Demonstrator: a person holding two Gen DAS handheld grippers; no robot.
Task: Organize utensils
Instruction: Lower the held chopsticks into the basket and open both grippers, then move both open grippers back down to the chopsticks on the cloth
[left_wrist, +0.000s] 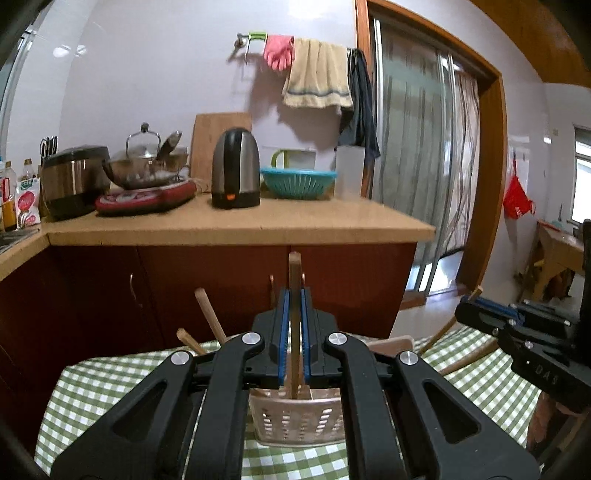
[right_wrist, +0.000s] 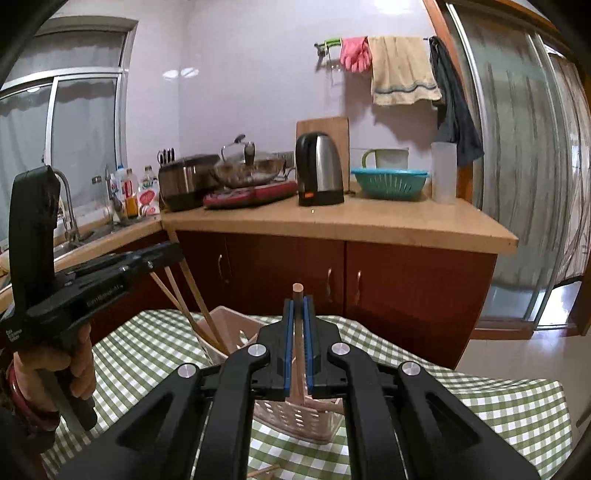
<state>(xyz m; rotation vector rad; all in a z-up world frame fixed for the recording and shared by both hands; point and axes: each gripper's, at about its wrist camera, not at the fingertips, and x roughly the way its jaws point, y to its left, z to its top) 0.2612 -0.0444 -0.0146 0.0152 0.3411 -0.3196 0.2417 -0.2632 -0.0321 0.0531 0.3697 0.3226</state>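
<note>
Nearest us, the left gripper (left_wrist: 294, 306) pinches a flat wooden utensil handle (left_wrist: 294, 273) between its blue pads, standing upright over the slotted pink plastic utensil basket (left_wrist: 299, 417) at six o'clock. The right gripper (right_wrist: 299, 317) likewise clamps a round wooden stick (right_wrist: 297, 295) above the same basket (right_wrist: 295, 413), which stands on the green checked cloth of the tabletop (right_wrist: 480, 398). Other wooden handles (right_wrist: 195, 302) lean out toward ten o'clock. We judge the risks: smooth wood could slip or swivel in the pads, both grippers may collide over one basket, or a push could tip the light basket.
</note>
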